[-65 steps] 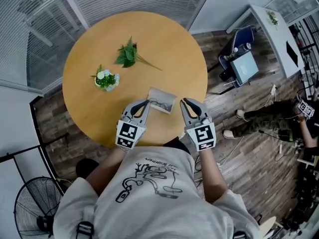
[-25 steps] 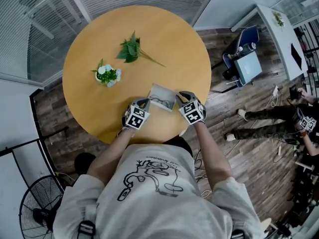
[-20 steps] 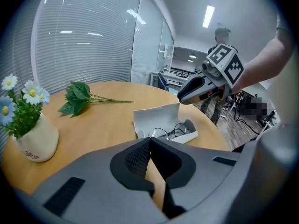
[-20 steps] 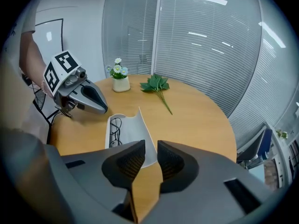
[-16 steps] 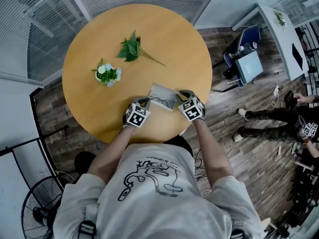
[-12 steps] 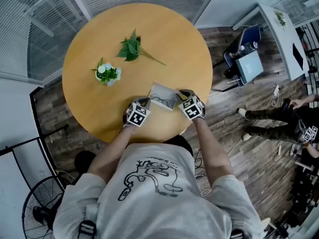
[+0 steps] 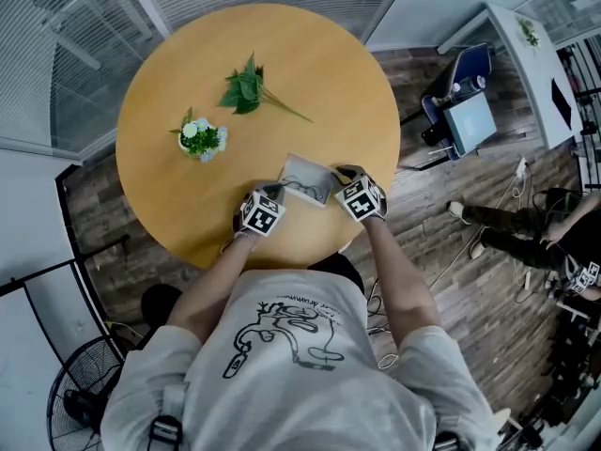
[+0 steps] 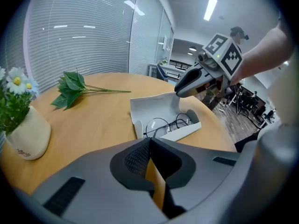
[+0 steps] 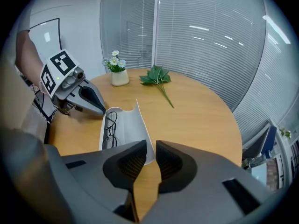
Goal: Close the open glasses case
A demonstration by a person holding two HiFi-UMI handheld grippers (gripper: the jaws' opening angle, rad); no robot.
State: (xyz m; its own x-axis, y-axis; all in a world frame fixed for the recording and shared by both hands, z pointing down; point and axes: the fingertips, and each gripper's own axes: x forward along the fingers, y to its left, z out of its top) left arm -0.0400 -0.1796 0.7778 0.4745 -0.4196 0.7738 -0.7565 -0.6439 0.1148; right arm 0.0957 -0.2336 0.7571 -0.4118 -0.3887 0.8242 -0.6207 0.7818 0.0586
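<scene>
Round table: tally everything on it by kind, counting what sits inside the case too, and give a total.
Glasses case, open: 1
Pair of glasses, inside the case: 1
Flower pot: 1
Leafy sprig: 1
Total: 4

We hold both forearms bent in toward the middle of the head view, the left forearm (image 7: 211,285) and the right forearm (image 7: 394,271) both bare. The left gripper (image 7: 270,193) points up and to the right, and the right gripper (image 7: 344,174) points up and to the left, so their tips lie near each other. In its own view the left gripper's (image 8: 150,141) pads meet. The right gripper's (image 9: 150,147) jaws stand a narrow gap apart, with nothing between them.
</scene>
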